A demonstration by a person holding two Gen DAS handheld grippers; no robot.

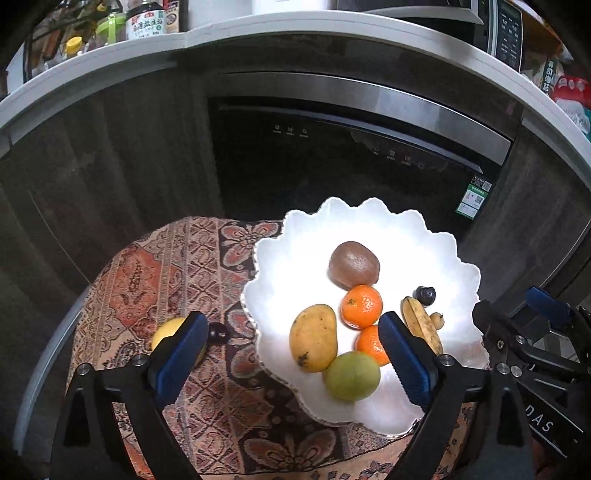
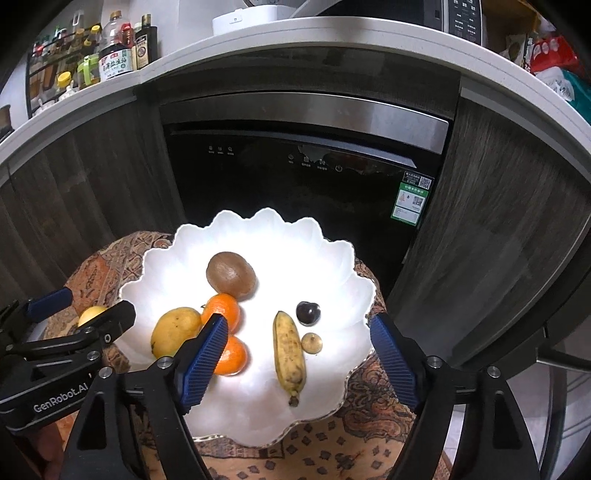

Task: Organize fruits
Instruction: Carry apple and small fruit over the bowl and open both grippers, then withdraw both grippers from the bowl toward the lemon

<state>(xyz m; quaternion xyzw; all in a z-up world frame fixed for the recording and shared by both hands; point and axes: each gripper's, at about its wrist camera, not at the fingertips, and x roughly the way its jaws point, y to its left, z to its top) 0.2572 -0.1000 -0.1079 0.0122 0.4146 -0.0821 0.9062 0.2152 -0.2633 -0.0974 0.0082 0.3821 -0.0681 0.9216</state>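
Observation:
A white scalloped plate [image 1: 295,236] [image 2: 332,266] sits on a patterned cloth. It holds a kiwi [image 1: 354,264] [image 2: 231,275], two oranges [image 1: 361,306] [image 2: 223,310], a mango [image 1: 313,336] [image 2: 173,330], a green fruit [image 1: 352,374], a small banana [image 1: 421,325] [image 2: 289,352], a dark cherry [image 1: 424,294] [image 2: 307,312] and a tiny tan fruit [image 2: 312,343]. A yellow fruit [image 1: 166,330] [image 2: 90,314] and a dark cherry [image 1: 218,333] lie on the cloth left of the plate. My left gripper [image 1: 291,354] is open, empty, above the plate's left edge. My right gripper [image 2: 299,358] is open, empty, above the banana.
The patterned cloth [image 1: 177,266] covers a small round table. Behind it stands a black dishwasher door [image 1: 332,166] under a white counter [image 1: 258,29] with bottles and a microwave. Dark wood cabinets flank it.

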